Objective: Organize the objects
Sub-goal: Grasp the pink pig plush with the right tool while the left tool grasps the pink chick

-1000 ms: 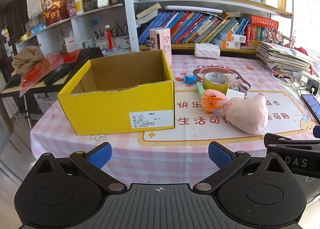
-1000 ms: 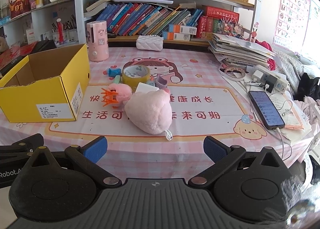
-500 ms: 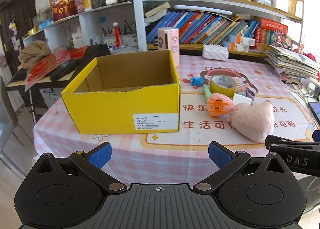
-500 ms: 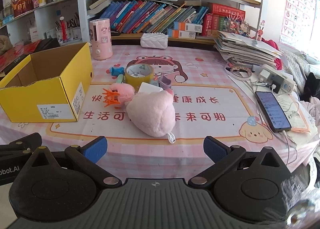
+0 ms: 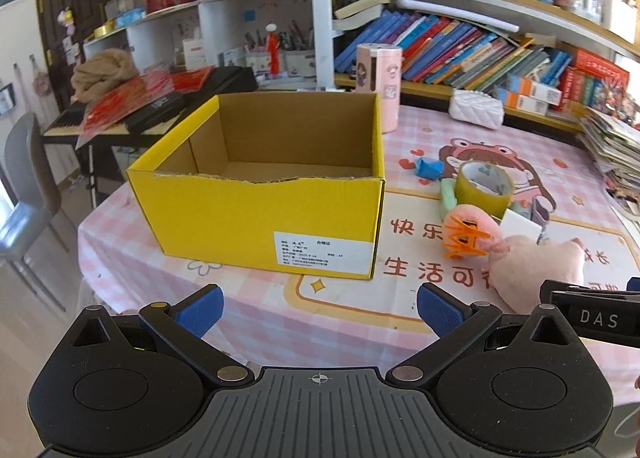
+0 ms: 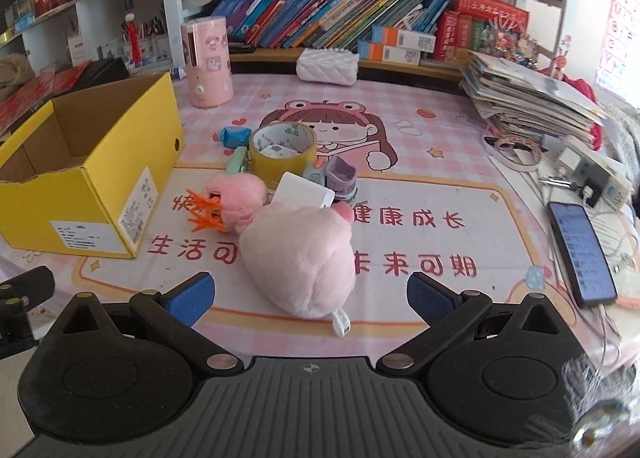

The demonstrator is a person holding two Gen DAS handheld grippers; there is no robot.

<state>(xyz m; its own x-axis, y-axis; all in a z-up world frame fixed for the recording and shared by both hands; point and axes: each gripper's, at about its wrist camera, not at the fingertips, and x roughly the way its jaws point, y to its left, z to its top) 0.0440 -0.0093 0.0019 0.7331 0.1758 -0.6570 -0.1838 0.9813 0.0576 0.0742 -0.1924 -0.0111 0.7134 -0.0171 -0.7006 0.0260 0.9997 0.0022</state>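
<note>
1. Nothing is packed yet: the yellow box (image 5: 264, 213) sits empty on the bench (image 6: 420, 258).
2. The plush toy (image 6: 298, 258), tape roll (image 6: 282, 149) and small bits lie beside it.
3. Left gripper (image 5: 318, 308) and right gripper (image 6: 308, 298) both have jaws wide, holding nothing.

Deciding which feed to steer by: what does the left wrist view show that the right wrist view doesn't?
Only the left wrist view shows the yellow box's bare floor and the keyboard behind it. Only the right wrist view shows the phone and power strip. Both show the box, tape roll, pink plush, and both grippers open: left gripper, right gripper.
</note>
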